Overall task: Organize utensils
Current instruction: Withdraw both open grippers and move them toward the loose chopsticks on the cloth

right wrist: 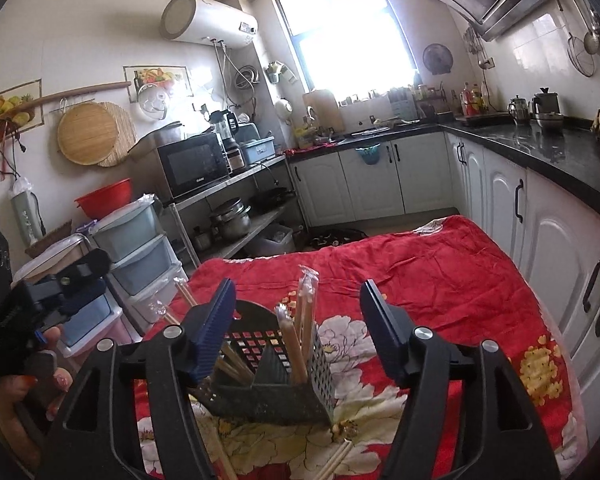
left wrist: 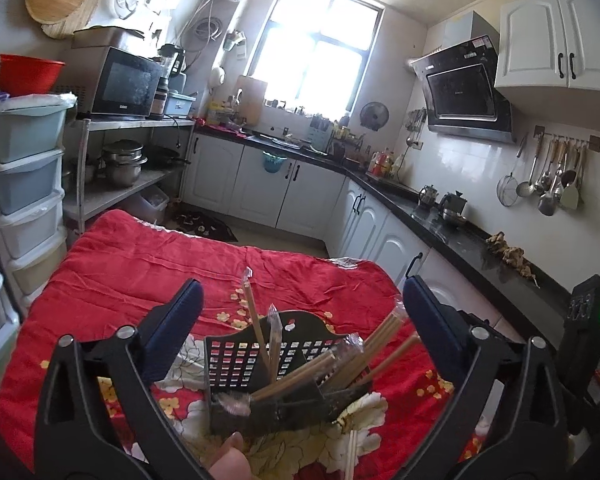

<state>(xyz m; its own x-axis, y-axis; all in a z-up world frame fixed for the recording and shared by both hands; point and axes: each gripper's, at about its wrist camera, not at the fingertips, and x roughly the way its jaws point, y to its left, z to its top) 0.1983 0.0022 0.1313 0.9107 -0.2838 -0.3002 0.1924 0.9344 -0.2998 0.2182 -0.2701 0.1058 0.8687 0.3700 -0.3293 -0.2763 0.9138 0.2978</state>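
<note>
Figure: the black perforated plastic utensil caddy is standing on the red floral quilt, at six o'clock in both wrist views, with wrapped wooden chopsticks leaning inside. The left gripper is gaping wide and gripping nothing; the right gripper is standing partly open around the caddy, also gripping nothing. The depositing step appears finished. Loose chopsticks lying at six o'clock, cut off by the frame edge, probably need collecting next. Compartment contents are hard to distinguish.

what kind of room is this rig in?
A home kitchen, most likely: range hood on the wall, ladles and strainers hanging on a rail, microwave on a shelf, white cabinets under a black counter.
</note>
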